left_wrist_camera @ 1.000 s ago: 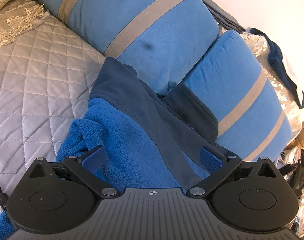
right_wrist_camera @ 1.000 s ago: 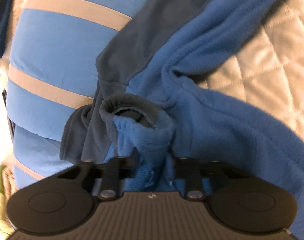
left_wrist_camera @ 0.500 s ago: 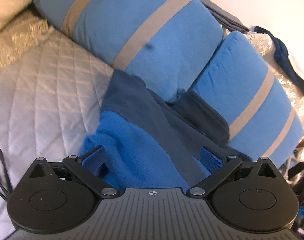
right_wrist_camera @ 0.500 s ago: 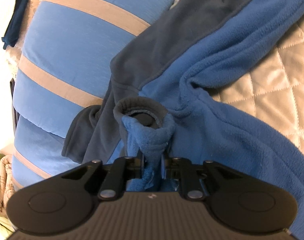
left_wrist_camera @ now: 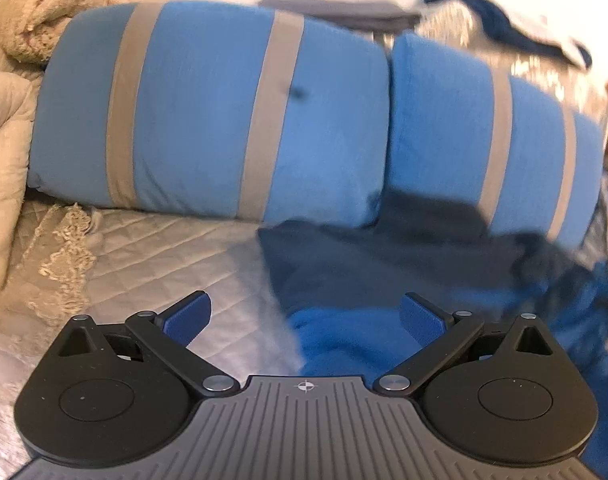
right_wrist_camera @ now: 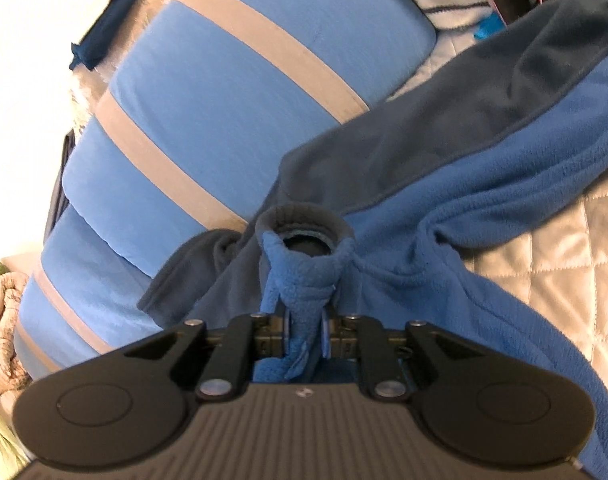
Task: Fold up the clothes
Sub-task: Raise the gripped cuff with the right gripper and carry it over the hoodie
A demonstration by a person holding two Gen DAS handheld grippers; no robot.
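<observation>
A blue fleece top (right_wrist_camera: 484, 248) with dark navy panels lies crumpled on a quilted bedspread, its upper part resting against the pillows. My right gripper (right_wrist_camera: 306, 328) is shut on a sleeve of it, and the navy-rimmed cuff (right_wrist_camera: 304, 236) bunches up just past the pads. In the left wrist view the same fleece top (left_wrist_camera: 364, 280) lies ahead and to the right. My left gripper (left_wrist_camera: 304, 316) hangs open above the fleece's left edge, with nothing between its blue pads (left_wrist_camera: 184, 316).
Two light-blue pillows with grey stripes (left_wrist_camera: 208, 120) (left_wrist_camera: 484, 132) line the back of the bed. Beige blankets (left_wrist_camera: 8, 80) are heaped at the left. Dark clothes (left_wrist_camera: 336, 8) lie behind the pillows. The quilted bedspread (left_wrist_camera: 144, 264) spreads left of the fleece.
The right gripper has closed on the sleeve and lifted it slightly. The left gripper has risen and rolled, so the pillows now look level and the fleece sits further right.
</observation>
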